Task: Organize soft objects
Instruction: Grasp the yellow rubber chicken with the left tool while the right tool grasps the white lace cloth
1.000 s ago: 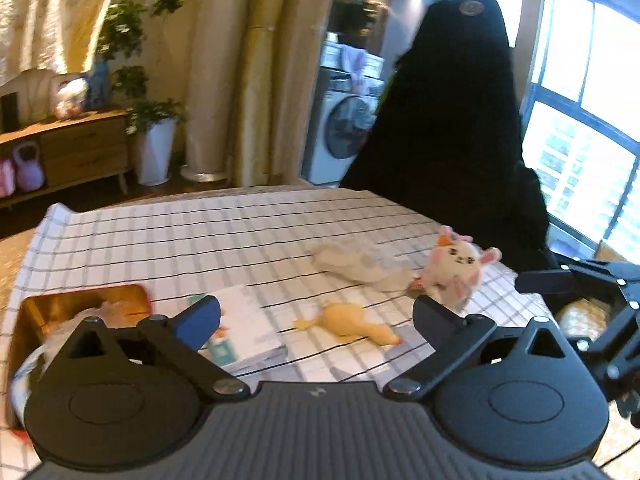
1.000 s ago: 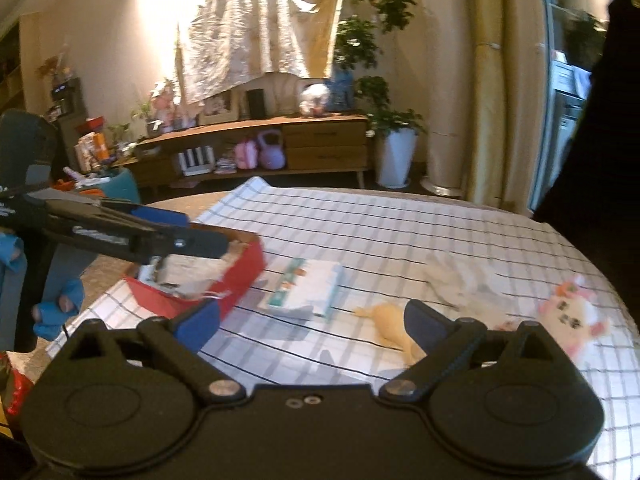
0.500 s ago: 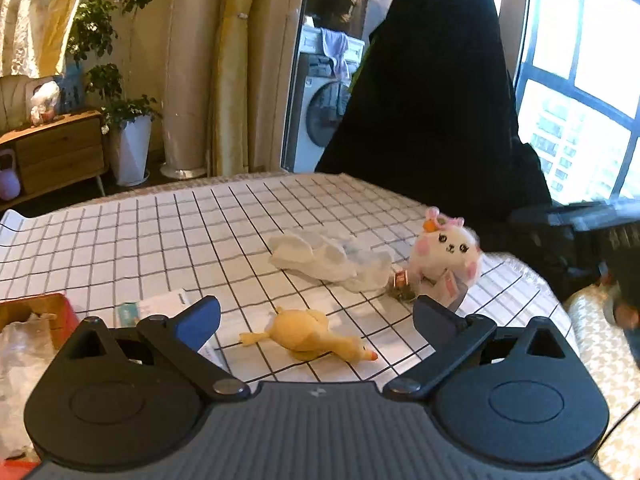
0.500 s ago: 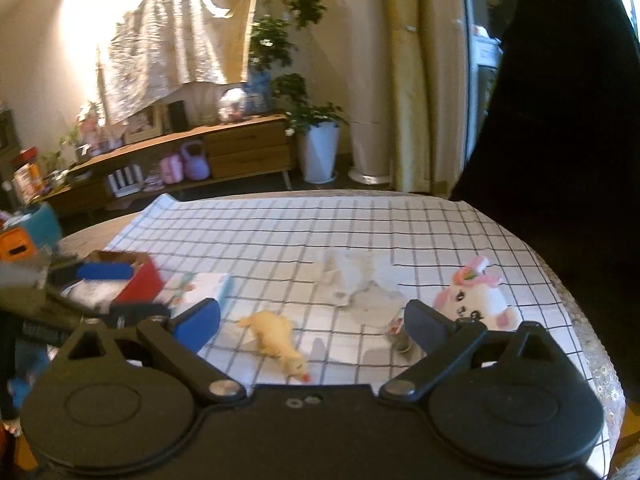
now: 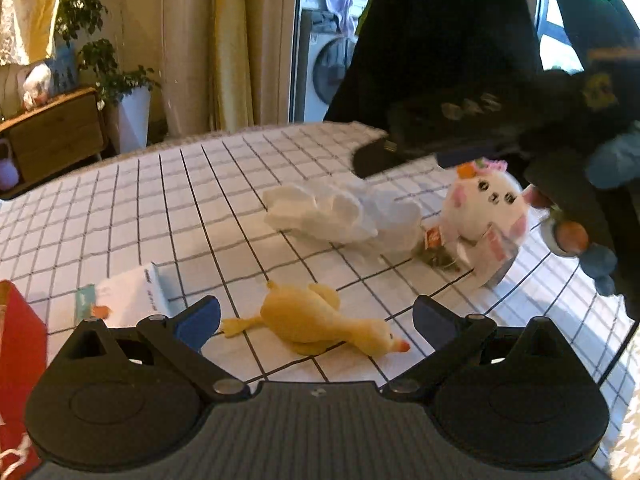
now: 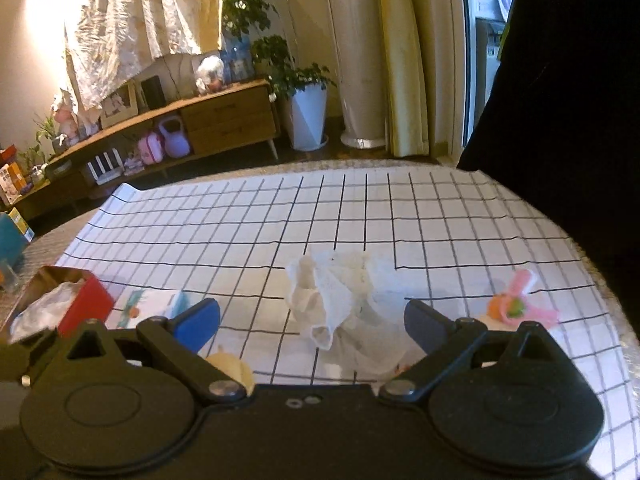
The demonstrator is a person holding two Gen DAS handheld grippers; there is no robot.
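In the left wrist view my left gripper (image 5: 316,316) is open, with a yellow rubber duck (image 5: 316,320) lying on its side on the checked cloth between the fingers. Beyond it lie a crumpled white cloth (image 5: 344,216) and a white-and-pink plush toy (image 5: 484,208). The right gripper's body (image 5: 460,128) hovers above the plush. In the right wrist view my right gripper (image 6: 312,316) is open, with the white cloth (image 6: 340,292) between its fingers. The plush's pink ears (image 6: 516,304) show at right, the duck (image 6: 232,364) at the lower left.
A red box (image 6: 76,304) holding crumpled white material sits at the table's left, also showing in the left wrist view (image 5: 16,344). A white tissue pack (image 5: 124,296) lies beside it. The checked tablecloth (image 6: 280,216) covers a round table. A person in black stands behind.
Both grippers moved forward and down toward the table. The duck now lies between the left fingers and the white cloth between the right ones. The right gripper swung in above the plush.
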